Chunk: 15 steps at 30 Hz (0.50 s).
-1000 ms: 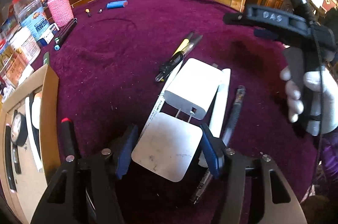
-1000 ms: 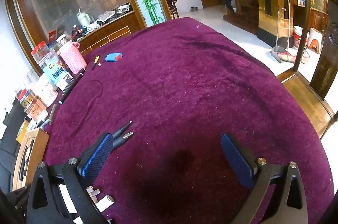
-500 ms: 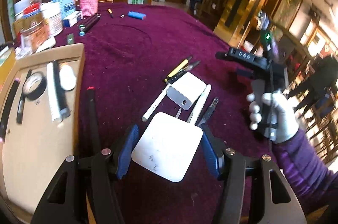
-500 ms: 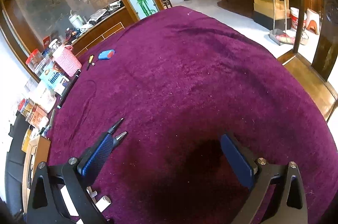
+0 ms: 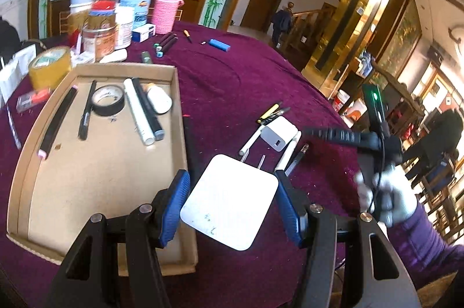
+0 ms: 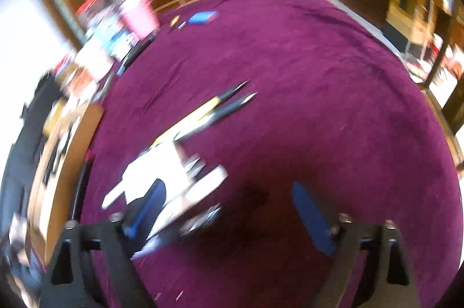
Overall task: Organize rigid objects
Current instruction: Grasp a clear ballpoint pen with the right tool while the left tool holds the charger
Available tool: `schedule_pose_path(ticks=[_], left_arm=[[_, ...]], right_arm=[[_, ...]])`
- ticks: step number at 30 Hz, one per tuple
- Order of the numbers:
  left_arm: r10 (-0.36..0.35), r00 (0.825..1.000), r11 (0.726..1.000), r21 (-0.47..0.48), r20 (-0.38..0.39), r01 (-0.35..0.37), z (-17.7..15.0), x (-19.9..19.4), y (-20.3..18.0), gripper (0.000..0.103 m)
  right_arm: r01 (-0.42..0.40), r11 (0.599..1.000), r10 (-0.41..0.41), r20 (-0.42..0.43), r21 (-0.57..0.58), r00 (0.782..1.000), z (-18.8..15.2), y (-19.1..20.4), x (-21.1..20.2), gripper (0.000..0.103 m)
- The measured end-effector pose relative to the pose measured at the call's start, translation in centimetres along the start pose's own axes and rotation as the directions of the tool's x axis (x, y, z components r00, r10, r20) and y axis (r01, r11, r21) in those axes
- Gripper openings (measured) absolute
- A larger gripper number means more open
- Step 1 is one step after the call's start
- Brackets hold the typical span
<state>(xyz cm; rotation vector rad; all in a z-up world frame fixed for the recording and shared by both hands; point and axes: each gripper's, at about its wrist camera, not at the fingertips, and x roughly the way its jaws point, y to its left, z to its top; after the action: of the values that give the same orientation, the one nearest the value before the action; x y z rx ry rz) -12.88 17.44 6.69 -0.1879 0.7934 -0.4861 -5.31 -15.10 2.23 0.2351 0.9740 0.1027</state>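
My left gripper [image 5: 232, 203] is shut on a white square charger [image 5: 229, 202] with two metal prongs and holds it above the purple tablecloth, just right of the cardboard tray [image 5: 101, 171]. The tray holds pens, a black tape roll [image 5: 108, 100] and a white tube. A second white charger [image 5: 279, 133], white pens and dark pens lie on the cloth beyond. My right gripper [image 6: 229, 209] is open and empty; the view is blurred, with the white charger and pens [image 6: 174, 162] at its left finger. It also shows in the left wrist view [image 5: 348, 135].
Jars, a yellow tape roll [image 5: 50, 65], a pink knitted cup [image 5: 166, 13], markers and a blue lighter [image 5: 219, 45] stand at the table's far left. The table edge curves at the right, with a room and people beyond.
My left gripper has lifted the charger and carried it left, toward the tray. My right gripper has swung left toward the remaining charger and pens, blurring its view.
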Motion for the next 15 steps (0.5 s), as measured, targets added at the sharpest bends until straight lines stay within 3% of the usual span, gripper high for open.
schedule_pose_path(ticks=[2,3,11,15], left_arm=[[-0.012,1.0,1.0,-0.022,0.003,0.012,-0.2,-0.1,0.7,0.058],[-0.016,1.0,0.999,-0.03,0.002,0.016,-0.3,-0.1,1.0,0.058],[-0.038,0.999,0.998,-0.053,0.03,0.039,-1.2,-1.5,2.0,0.058],[-0.045,0.998,0.997,-0.067,0.034,0.047,-1.5,-1.7,2.4,0.058]], right_arm=[[0.015,0.999,-0.016,-0.039,-0.035,0.999,-1.0,1.8,0.4,0.045],[0.025,0.999,-0.028,-0.058,-0.043,0.998,-1.2,2.4,0.8,0.041],[0.104,0.995,-0.104,-0.042,0.004,0.994,-1.6,4.1,1.7,0.04],[0.163,0.985,-0.165,-0.037,-0.059,0.986,-2.2,5.7,1.8,0.041]])
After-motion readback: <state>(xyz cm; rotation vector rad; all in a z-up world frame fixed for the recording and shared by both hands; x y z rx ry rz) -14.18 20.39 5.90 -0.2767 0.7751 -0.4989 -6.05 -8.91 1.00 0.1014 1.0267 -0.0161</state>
